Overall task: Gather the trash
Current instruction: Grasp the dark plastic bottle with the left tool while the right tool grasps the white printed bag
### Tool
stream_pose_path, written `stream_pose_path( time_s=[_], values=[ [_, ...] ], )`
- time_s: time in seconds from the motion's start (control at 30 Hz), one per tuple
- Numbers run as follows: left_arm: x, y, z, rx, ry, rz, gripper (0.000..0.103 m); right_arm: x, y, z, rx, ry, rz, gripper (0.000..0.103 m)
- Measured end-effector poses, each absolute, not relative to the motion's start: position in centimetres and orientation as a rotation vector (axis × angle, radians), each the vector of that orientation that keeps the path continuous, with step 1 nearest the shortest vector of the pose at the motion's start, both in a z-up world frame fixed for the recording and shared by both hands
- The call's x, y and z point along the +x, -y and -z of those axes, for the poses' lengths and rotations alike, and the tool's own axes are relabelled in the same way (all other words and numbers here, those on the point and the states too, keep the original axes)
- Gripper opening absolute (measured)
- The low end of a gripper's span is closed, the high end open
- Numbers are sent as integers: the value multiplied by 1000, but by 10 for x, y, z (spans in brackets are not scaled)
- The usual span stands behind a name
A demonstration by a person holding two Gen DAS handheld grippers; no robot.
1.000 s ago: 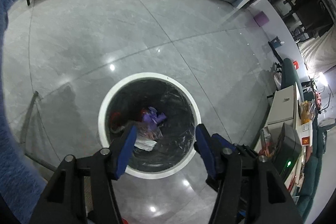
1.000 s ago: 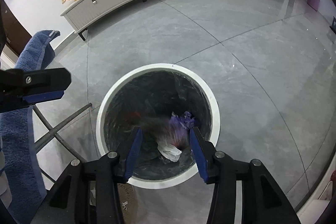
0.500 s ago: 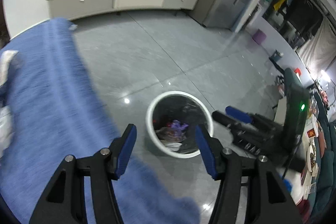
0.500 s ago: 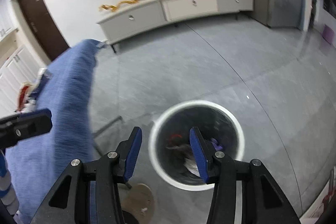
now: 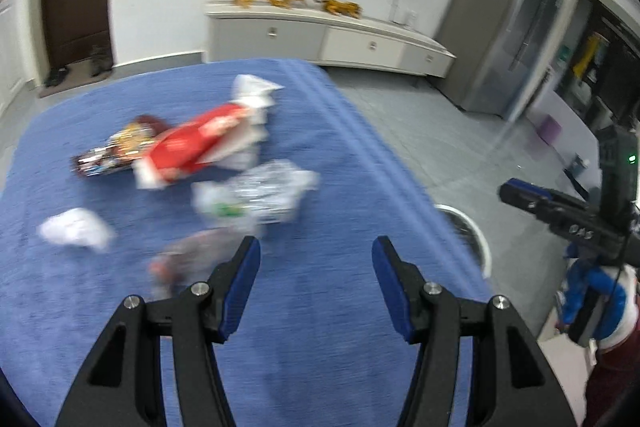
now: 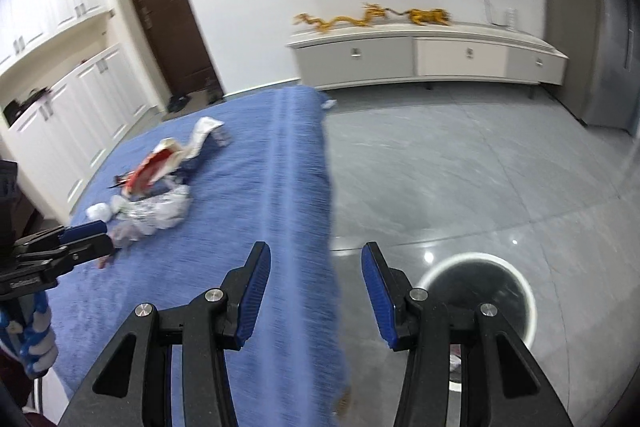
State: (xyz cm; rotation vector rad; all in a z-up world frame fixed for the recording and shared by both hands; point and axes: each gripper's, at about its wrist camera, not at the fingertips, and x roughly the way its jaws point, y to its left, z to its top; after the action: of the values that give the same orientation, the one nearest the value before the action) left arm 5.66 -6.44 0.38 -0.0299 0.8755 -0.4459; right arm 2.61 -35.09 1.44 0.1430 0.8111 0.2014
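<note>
blue cloth (image 5: 320, 327) covers the table, its right edge dropping to bare grey floor (image 6: 460, 167) where the white-rimmed bin (image 6: 478, 297) stands. wrappers (image 5: 192, 147) lie scattered mid-cloth, ahead of the left gripper (image 5: 316, 279). both it and the right gripper (image 6: 316, 287) gape wide, holding nothing.

You get no legible text here. Faint white lettering on the black gripper body (image 5: 576, 227) at right of the left wrist view, and on the one (image 6: 24, 281) at lower left of the right wrist view, is blurred beyond reading.
</note>
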Motion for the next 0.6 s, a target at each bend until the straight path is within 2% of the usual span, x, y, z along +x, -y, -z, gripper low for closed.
stream_pose_path(
  time_s=[0.23,0.4,0.6],
  values=[
    [73,8,17,-3,-865,350,56,70,281,-3,112,-853,-346,51],
    [86,0,34,33,-892,370,56,111,238,13,117,-885,-451,55],
    [99,1,55,24,-945,409,56,149,204,37,113,-926,-511,55]
  ],
)
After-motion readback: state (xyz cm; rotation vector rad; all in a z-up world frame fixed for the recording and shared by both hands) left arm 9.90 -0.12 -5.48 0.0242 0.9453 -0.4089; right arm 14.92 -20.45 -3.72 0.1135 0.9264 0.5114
